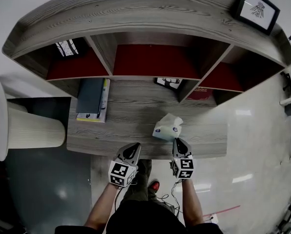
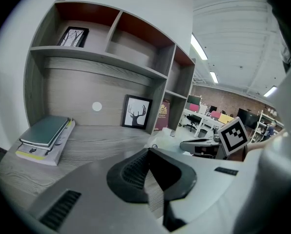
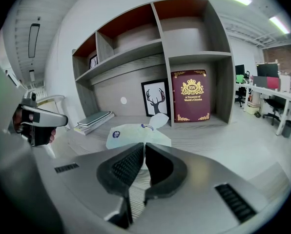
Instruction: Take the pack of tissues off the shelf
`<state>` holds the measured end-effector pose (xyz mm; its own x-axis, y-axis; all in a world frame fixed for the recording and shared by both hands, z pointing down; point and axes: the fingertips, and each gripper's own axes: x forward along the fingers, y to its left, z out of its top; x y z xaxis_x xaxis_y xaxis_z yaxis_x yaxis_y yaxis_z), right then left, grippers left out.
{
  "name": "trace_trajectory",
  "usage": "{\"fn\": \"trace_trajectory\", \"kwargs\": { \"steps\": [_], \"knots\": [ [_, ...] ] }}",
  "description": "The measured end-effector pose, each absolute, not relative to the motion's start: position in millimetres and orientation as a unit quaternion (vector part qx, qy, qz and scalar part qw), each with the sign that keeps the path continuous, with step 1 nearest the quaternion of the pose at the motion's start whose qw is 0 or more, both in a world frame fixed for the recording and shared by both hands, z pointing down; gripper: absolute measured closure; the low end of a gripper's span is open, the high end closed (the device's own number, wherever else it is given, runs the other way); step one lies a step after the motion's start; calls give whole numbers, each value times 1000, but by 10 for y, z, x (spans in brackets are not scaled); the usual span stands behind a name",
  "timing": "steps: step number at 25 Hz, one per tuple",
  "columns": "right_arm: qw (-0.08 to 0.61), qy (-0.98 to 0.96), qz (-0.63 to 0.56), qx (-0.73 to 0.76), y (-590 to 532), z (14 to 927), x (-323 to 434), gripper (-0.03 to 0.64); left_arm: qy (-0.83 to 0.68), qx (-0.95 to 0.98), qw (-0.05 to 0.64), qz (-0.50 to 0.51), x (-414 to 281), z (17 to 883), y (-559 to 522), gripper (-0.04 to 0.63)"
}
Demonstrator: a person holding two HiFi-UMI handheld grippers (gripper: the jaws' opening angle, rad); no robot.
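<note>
The pack of tissues, pale blue-white with a tissue sticking up, lies on the grey wooden desk shelf near its front edge. My right gripper sits at the pack's near edge. In the right gripper view the pack lies straight ahead, and the right gripper is shut with a sliver of white wrapper between its pads. My left gripper hovers over the front edge to the left of the pack, apart from it. In its own view the left gripper is shut on nothing.
A stack of books lies at the desk's left. A framed deer picture and a maroon book stand at the back. Red-backed cubbies run above, one holding a small picture. A white lamp shade stands left.
</note>
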<state>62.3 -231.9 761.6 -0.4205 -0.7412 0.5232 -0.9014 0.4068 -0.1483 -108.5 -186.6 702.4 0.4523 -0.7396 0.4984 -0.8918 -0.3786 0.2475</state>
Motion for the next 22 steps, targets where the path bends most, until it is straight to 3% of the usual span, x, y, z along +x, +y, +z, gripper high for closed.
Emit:
{"fn": "trace_trajectory", "kwargs": {
  "steps": [9, 11, 13, 22],
  "knots": [
    [179, -821, 225, 493, -2246, 7667, 600, 577, -497, 817, 251, 148, -1059, 7002, -1877, 588],
    [179, -825, 229, 485, -2208, 7692, 577, 480, -497, 818, 252, 145, -1052, 6980, -1866, 588],
    [177, -827, 230, 482, -2171, 7689, 566, 445, -498, 818, 250, 143, -1054, 6953, -1849, 588],
    [162, -835, 205, 485, -2126, 7424, 572, 425, -506, 819, 233, 137, -1090, 6773, -1758, 588]
  ]
}}
